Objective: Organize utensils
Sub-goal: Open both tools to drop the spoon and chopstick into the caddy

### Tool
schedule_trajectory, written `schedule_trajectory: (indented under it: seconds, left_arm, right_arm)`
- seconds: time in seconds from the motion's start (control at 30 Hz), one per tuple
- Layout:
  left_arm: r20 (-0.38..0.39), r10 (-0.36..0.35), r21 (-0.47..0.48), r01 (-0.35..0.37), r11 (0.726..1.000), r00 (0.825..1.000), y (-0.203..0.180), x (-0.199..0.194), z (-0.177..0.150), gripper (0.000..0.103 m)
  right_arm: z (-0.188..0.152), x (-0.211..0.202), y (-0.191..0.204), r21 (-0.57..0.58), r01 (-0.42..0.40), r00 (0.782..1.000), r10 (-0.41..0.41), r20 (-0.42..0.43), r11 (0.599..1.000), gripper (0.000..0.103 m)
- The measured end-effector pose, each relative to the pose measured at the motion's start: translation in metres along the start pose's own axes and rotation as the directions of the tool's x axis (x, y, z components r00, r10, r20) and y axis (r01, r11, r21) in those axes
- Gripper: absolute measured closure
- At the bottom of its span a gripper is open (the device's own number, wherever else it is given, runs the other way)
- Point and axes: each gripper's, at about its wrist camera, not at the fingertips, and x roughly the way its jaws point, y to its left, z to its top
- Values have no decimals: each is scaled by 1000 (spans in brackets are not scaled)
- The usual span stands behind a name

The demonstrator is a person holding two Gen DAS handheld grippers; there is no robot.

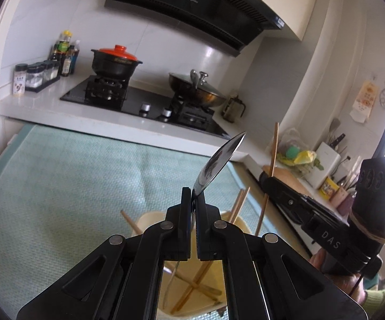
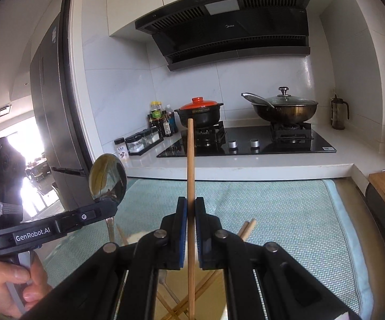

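My left gripper (image 1: 192,200) is shut on a metal spoon (image 1: 219,160), bowl end up, held above a cream container (image 1: 149,218) that holds several wooden chopsticks (image 1: 195,288). My right gripper (image 2: 191,208) is shut on a single wooden chopstick (image 2: 190,154), held upright over the same container. In the left wrist view the right gripper (image 1: 268,180) sits to the right with that chopstick (image 1: 273,149). In the right wrist view the left gripper (image 2: 109,205) sits to the left with the spoon (image 2: 108,177).
The container stands on a green mat (image 1: 85,173). Behind it is a white counter (image 2: 245,165) with a black hob (image 2: 245,144), a red-lidded black pot (image 2: 200,112), a lidded wok (image 2: 285,109) and sauce bottles (image 2: 160,120). A knife block (image 1: 325,160) is at the right.
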Motion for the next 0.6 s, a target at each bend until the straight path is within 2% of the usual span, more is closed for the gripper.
schedule_trajectory:
  seconds: [0.07,0.13,0.17,0.2,0.27,0.3,0.33,0.43,0.47,0.5,0.53,0.6]
  left_arm:
    - [-26,16,-20,-17,1000,1000,6,3,-7,102]
    - [-48,44,-49,-46,998,998,12,3,-9,93]
    - [-51,54,-63,-58,996,997,15,2,-8,79]
    - [-47,58,-76,-61,995,997,18,-2,-6,61]
    - [-24,82,-91,-84,992,996,18,-15,2,43]
    - [-7,85,-93,-85,992,996,17,-24,7,39]
    - [10,80,-90,-78,993,997,15,-35,13,37]
    - [54,106,-36,-104,994,993,2,-75,28,23]
    - [66,123,-12,-123,992,990,-3,-90,29,15]
    - [75,142,9,-143,990,987,-7,-106,29,8]
    - [84,161,27,-164,986,983,-11,-123,27,5]
    - [81,192,60,-197,979,978,-15,-153,18,3]
  right_arm:
    - [-6,0,0,1,-9,1000,9,-23,1000,97]
    - [-12,-1,-1,9,-16,999,16,-46,1000,95]
    - [-14,-2,-1,15,-15,998,16,-67,1000,95]
    - [-14,-2,-2,14,-3,997,4,-83,1000,92]
    - [-9,-9,-3,12,25,996,-24,-86,1000,76]
    - [-4,-17,-5,23,25,997,-23,-75,999,62]
    - [3,-27,-6,38,26,998,-23,-57,999,53]
    - [23,-65,-2,39,21,1000,-21,1,999,52]
    - [28,-79,2,28,19,1000,-19,12,999,52]
    - [31,-95,6,15,16,1000,-16,21,1000,48]
    - [32,-111,11,0,18,999,-18,28,1000,40]
    - [27,-143,20,-28,30,999,-28,38,999,33]
